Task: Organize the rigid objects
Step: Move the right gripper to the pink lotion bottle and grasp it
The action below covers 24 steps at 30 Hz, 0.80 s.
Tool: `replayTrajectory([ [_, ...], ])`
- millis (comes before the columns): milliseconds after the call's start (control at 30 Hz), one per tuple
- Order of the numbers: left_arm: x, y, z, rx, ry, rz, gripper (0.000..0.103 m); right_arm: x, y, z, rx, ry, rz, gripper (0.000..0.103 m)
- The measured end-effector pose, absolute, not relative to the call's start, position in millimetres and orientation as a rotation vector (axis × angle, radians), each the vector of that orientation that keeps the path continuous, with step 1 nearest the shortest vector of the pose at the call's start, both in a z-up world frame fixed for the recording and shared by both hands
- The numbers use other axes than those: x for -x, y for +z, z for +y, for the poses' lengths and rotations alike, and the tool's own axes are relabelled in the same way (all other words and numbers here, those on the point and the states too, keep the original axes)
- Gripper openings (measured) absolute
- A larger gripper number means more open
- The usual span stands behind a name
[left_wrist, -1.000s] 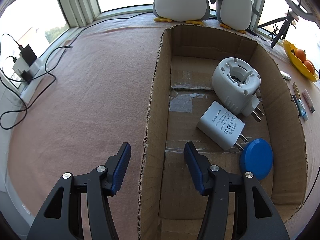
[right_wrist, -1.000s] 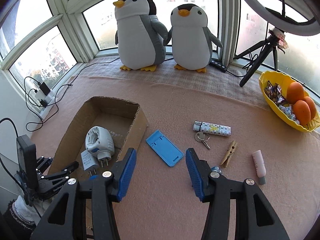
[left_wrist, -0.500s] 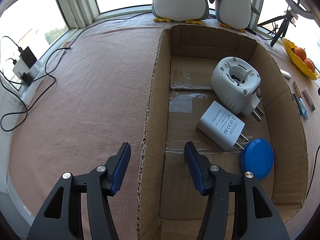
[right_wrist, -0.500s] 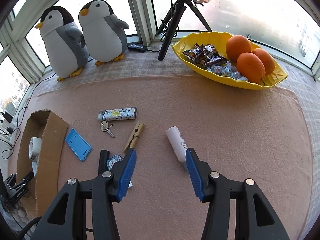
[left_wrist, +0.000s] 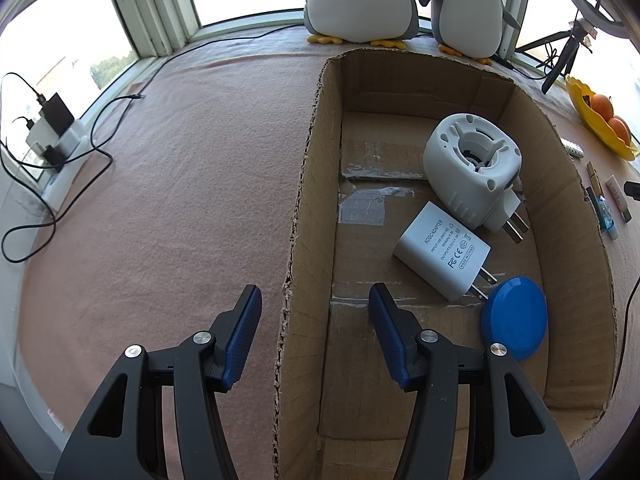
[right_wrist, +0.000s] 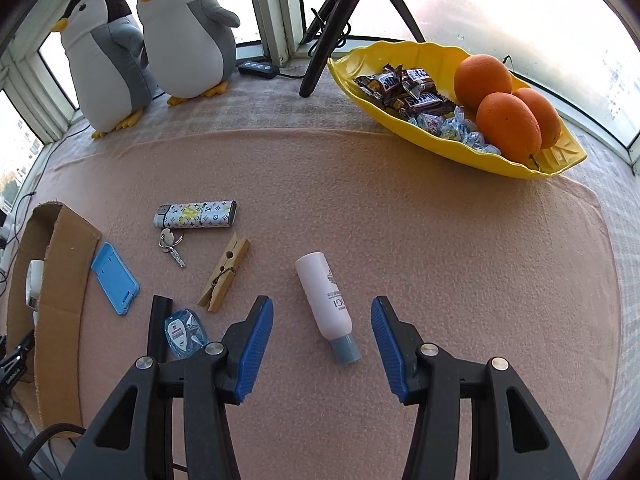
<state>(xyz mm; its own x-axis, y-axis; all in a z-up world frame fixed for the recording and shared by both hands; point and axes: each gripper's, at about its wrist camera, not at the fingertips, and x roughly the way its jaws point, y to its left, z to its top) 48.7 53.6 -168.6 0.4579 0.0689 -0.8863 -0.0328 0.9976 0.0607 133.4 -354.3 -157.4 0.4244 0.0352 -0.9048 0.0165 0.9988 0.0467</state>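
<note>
My right gripper (right_wrist: 322,314) is open and empty, its fingers either side of a small pink bottle (right_wrist: 325,302) with a grey cap lying on the pink cloth. Left of it lie a wooden clothespin (right_wrist: 224,275), a patterned lighter (right_wrist: 196,215), a key (right_wrist: 171,244), a blue phone stand (right_wrist: 115,278), a blue floss case (right_wrist: 185,333) and a black bar (right_wrist: 158,328). My left gripper (left_wrist: 315,310) is open and empty, straddling the left wall of the cardboard box (left_wrist: 304,216). The box holds a white plug-in device (left_wrist: 472,168), a white adapter (left_wrist: 442,256) and a blue disc (left_wrist: 514,322).
A yellow bowl (right_wrist: 448,148) with oranges and candy stands at the back right. Two plush penguins (right_wrist: 148,44) and a tripod (right_wrist: 332,20) stand along the window. Cables and a charger (left_wrist: 52,132) lie at the far left. The box edge (right_wrist: 60,264) shows in the right wrist view.
My right gripper has swung right from the box side and come closer over the pink bottle, now between its fingers. The left gripper has stayed put at the box wall.
</note>
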Motion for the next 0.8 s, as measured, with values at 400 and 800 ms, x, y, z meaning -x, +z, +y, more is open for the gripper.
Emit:
replayTrajectory([
  [400,-48.8,-168.6,53.2,-0.037,0.063,1.093,0.056,-146.1,-170.8,-353.9,-0.035,0.009,1.178,0.025],
  [800,-48.9,-168.7,53.0,-0.037,0.063,1.093,0.056,-147.8,-173.8,-353.8,-0.038,0.009,1.19,0.016],
])
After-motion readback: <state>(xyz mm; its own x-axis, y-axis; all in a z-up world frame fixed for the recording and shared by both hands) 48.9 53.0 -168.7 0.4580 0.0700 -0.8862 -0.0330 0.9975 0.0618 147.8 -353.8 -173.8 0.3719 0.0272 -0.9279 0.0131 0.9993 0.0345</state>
